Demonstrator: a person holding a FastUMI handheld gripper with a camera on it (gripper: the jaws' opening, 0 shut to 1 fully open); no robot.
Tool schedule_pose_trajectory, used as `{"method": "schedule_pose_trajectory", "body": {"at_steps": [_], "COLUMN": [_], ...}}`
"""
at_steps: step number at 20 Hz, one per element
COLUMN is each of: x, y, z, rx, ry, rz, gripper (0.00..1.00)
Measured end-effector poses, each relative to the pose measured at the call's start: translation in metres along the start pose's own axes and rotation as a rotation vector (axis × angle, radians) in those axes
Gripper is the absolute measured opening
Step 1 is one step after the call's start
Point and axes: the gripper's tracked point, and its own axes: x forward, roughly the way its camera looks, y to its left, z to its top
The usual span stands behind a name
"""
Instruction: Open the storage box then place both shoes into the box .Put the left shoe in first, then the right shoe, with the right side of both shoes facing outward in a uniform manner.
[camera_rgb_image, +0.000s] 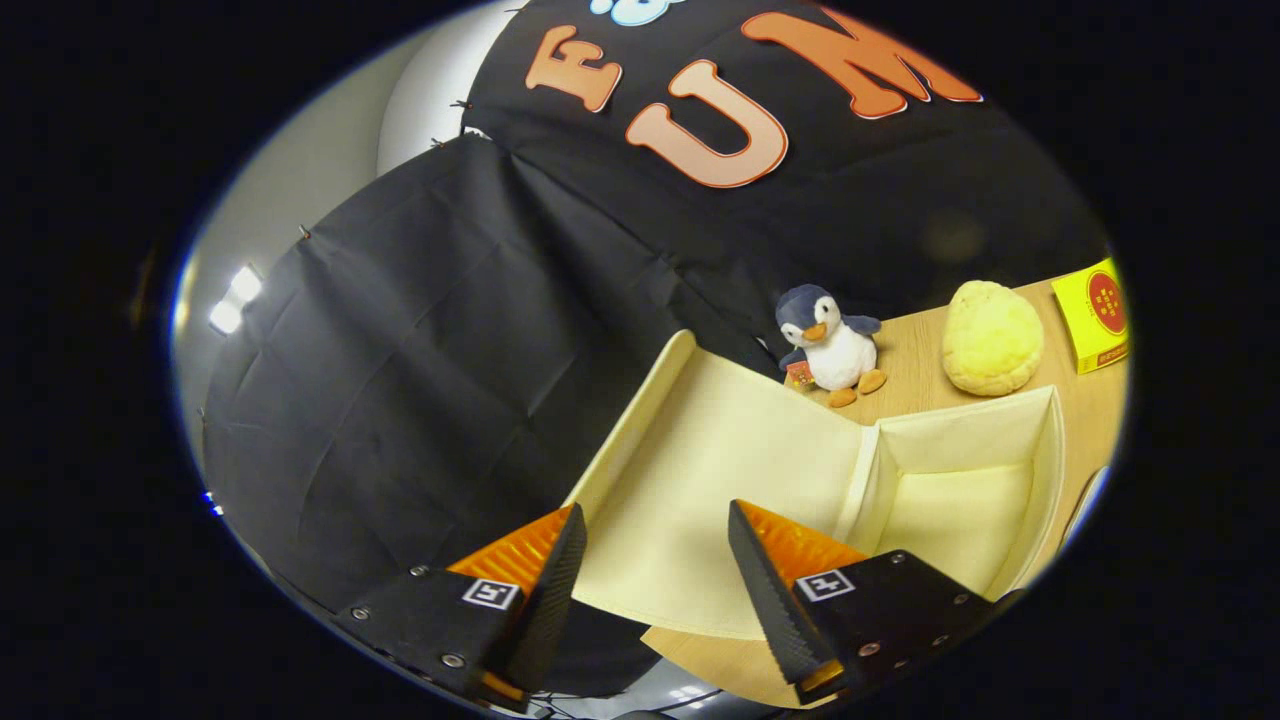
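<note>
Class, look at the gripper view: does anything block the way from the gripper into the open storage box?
Nothing visible does. The gripper is open, its fingers just short of the storage box, whose lid is flipped back; the compartment looks empty.

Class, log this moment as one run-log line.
tongs: open, holding nothing | storage box: open, lid folded back between tongs | inside: no shoes | beyond: penguin toy, yellow bun

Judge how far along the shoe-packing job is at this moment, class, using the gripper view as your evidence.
Done: the storage box stands open, its lid swung up against the booth wall, and its inside looks bare. In hand: nothing; the gripper is open, its fingers either side of the raised lid's lower part, not pressing it. Left: both shoes, left one first. A toy penguin sits behind the box.
</note>
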Motion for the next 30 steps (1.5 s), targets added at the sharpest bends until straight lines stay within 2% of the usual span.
{"method": "schedule_pose_trajectory", "body": {"at_steps": [2, 8, 19, 25, 30], "x": [-0.003, -0.034, -0.147, -0.212, -0.253], "y": [-0.011, -0.045, -0.181, -0.258, -0.32], "z": [0.002, 0.017, 0.028, 0.021, -0.006], "rx": [-0.027, -0.044, -0.057, -0.053, -0.1], "ry": [-0.012, -0.083, -0.19, -0.19, -0.101], "rz": [-0.042, -0.141, -0.437, -0.571, -0.679], "gripper": [0.98, 0.97, 0.98, 0.97, 0.98]}}
